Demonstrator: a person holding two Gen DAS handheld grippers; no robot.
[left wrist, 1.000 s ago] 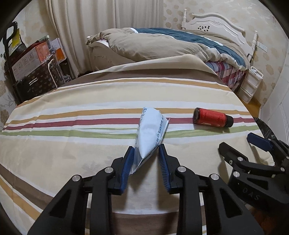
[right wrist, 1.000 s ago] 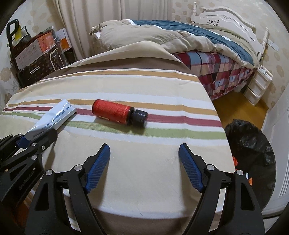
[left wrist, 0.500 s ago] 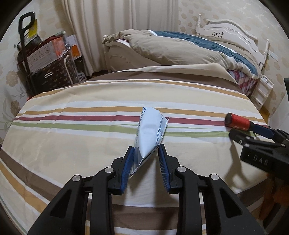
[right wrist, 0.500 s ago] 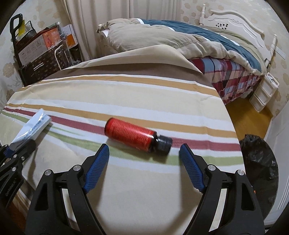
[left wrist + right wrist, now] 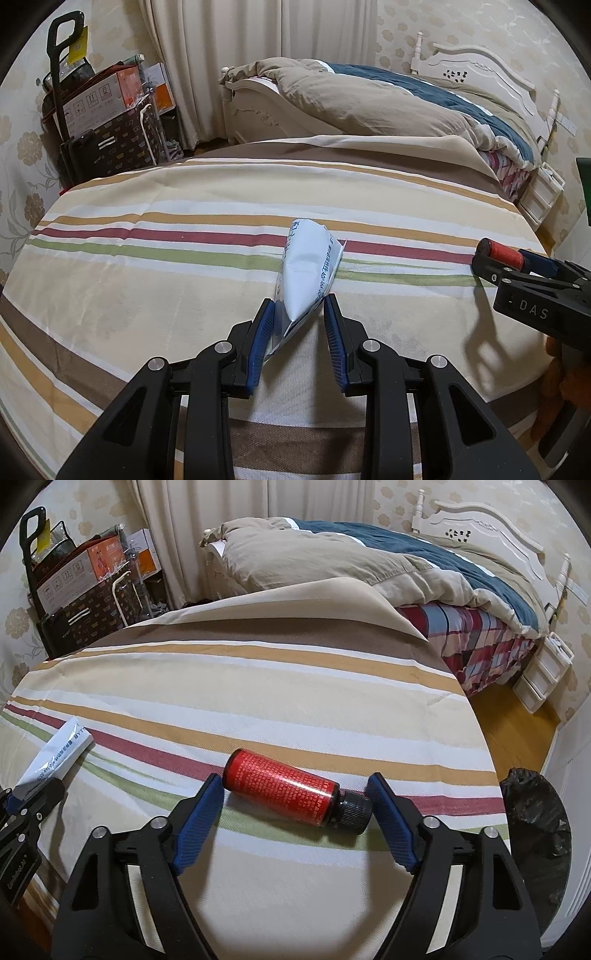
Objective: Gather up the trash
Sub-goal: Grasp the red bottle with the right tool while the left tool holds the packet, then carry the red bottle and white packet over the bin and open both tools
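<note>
Red bottle (image 5: 282, 792) lies between closing right hand-held gripper (image 5: 295, 794); left hand-held gripper (image 5: 297, 319) pinches white packet (image 5: 306, 273).

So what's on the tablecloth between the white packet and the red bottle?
Nothing: in the right wrist view only bare striped tablecloth lies between the white packet and the red bottle.

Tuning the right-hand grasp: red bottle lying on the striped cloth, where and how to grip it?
Grip the red bottle across its labelled body, from above. It lies on its side, so the round body offers two opposed sides; the black cap is narrower. The right gripper, jaws just closing, currently straddles it end to end, likelier to slip.
</note>
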